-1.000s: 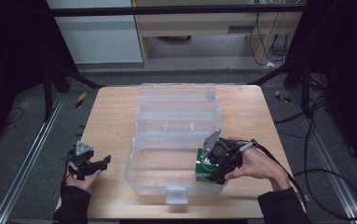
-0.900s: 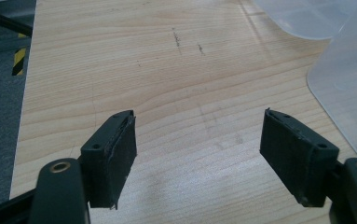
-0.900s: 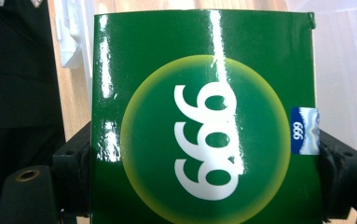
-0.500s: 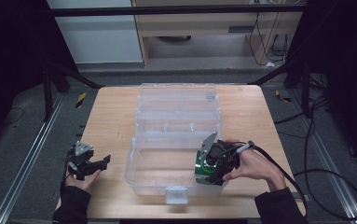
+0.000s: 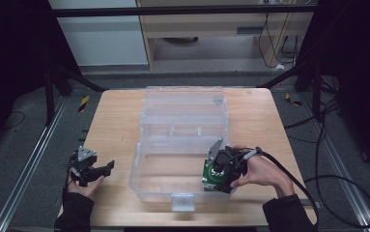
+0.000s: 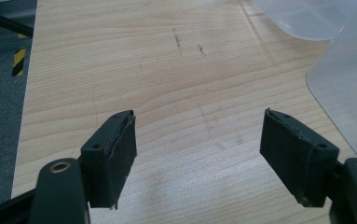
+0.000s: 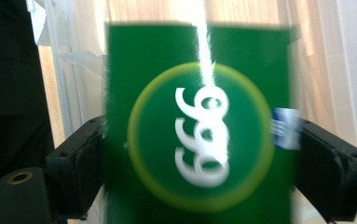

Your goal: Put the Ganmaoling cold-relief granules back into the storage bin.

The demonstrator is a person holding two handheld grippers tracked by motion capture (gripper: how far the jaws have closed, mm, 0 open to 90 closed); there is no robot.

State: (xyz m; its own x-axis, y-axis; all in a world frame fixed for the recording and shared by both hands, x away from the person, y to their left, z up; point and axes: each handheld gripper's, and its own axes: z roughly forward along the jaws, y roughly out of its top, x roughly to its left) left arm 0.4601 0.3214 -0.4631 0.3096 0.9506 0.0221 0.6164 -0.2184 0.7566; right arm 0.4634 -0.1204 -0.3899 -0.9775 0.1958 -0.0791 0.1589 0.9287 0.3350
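Note:
A green box (image 7: pixel 197 126) with a white "999" in a yellow ring stands between the pads of my right gripper (image 7: pixel 199 154), blurred. Those jaws have just been opening: a slim gap shows at the right pad (image 7: pixel 320 172), so the grip is loose. From above, my right gripper (image 5: pixel 217 175) and the green box (image 5: pixel 212 178) sit inside the front right corner of the clear plastic bin (image 5: pixel 153 183). My left gripper (image 5: pixel 106 167) rests low over the wood at the table's left, a hand around it. Its jaws (image 6: pixel 199 135) stand wide open, bare tabletop between them.
The bin's clear lid (image 5: pixel 182 104) lies folded back toward the far edge of the wooden table (image 5: pixel 110 125). A latch tab (image 5: pixel 182 201) juts from the bin's front wall. A black cable (image 5: pixel 313 181) trails off to the right from my right gripper.
My right gripper and the green box have sunk slightly toward the bin's front right corner. The left gripper has stayed put.

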